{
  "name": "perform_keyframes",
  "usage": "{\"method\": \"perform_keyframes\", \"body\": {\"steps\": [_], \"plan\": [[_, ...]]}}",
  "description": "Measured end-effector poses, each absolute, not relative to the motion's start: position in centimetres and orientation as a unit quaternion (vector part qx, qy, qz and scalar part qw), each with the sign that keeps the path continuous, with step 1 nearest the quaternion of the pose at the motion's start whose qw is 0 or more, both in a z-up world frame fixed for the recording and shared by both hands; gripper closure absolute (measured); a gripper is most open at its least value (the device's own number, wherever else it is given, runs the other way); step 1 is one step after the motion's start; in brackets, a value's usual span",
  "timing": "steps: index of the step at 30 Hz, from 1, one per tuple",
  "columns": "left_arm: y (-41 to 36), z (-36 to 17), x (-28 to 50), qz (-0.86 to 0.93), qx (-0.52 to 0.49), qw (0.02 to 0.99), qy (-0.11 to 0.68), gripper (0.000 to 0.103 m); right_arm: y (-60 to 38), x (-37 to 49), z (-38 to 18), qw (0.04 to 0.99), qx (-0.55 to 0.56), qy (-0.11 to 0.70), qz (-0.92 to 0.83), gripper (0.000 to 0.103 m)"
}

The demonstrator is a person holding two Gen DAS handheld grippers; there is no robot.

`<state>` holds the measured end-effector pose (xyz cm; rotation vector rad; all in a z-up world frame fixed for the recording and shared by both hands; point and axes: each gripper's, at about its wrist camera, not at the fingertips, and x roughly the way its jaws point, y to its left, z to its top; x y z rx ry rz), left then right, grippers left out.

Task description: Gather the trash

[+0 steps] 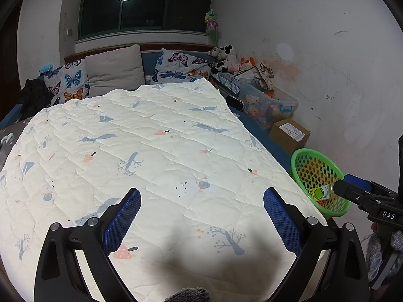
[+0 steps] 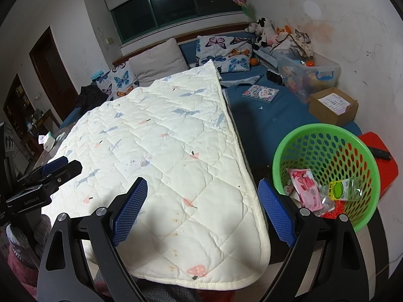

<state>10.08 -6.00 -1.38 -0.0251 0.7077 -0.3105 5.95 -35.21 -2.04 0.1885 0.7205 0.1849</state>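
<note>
A green perforated basket (image 2: 322,130) stands at the bed's right edge, also seen as the basket (image 1: 299,156) in the left wrist view. Inside it lie a pink wrapper (image 2: 306,185), a clear packet with a yellow-green label (image 2: 345,188) and some red scraps. The labelled packet (image 1: 321,192) shows in the left view too. My right gripper (image 2: 202,209) is open over the corner of a white quilt (image 2: 163,151), nothing between its blue pads. My left gripper (image 1: 201,212) is open above the quilt (image 1: 151,151), also holding nothing. Each gripper shows at the edge of the other's view.
A cardboard box (image 2: 332,105), a clear toy bin (image 2: 304,73) and a booklet (image 2: 260,93) lie on the blue sheet beyond the basket. Butterfly pillows (image 1: 73,80) and plush toys (image 1: 226,58) line the headboard. A red stool (image 2: 382,161) with a dark remote stands behind the basket.
</note>
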Motion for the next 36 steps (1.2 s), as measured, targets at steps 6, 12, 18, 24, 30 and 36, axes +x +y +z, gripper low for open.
{"method": "perform_keyframes", "body": {"steps": [6, 12, 18, 24, 30, 36], "plan": [[-6.02, -1.35, 10.05, -0.152, -0.012, 0.926, 0.346, 0.008, -35.04, 6.02, -2.24, 0.926, 0.091, 0.353, 0.092, 0.014], [-6.09, -1.44, 10.01, -0.153, -0.013, 0.925, 0.346, 0.008, -34.98, 6.05, -2.28, 0.926, 0.091, 0.354, 0.093, 0.014], [-6.17, -1.53, 9.95, -0.155, -0.014, 0.925, 0.346, 0.008, -34.88, 6.1, -2.54, 0.926, 0.092, 0.355, 0.094, 0.014], [-5.99, -1.62, 9.85, -0.153, -0.012, 0.927, 0.342, 0.008, -34.86, 6.06, -2.6, 0.925, 0.093, 0.356, 0.096, 0.014], [-5.94, -1.39, 9.76, -0.145, -0.006, 0.93, 0.338, 0.008, -34.82, 6.01, -2.66, 0.925, 0.092, 0.355, 0.096, 0.014], [-5.59, -1.41, 9.9, -0.142, -0.011, 0.929, 0.342, 0.008, -34.7, 6.0, -2.75, 0.925, 0.093, 0.355, 0.095, 0.014]]}}
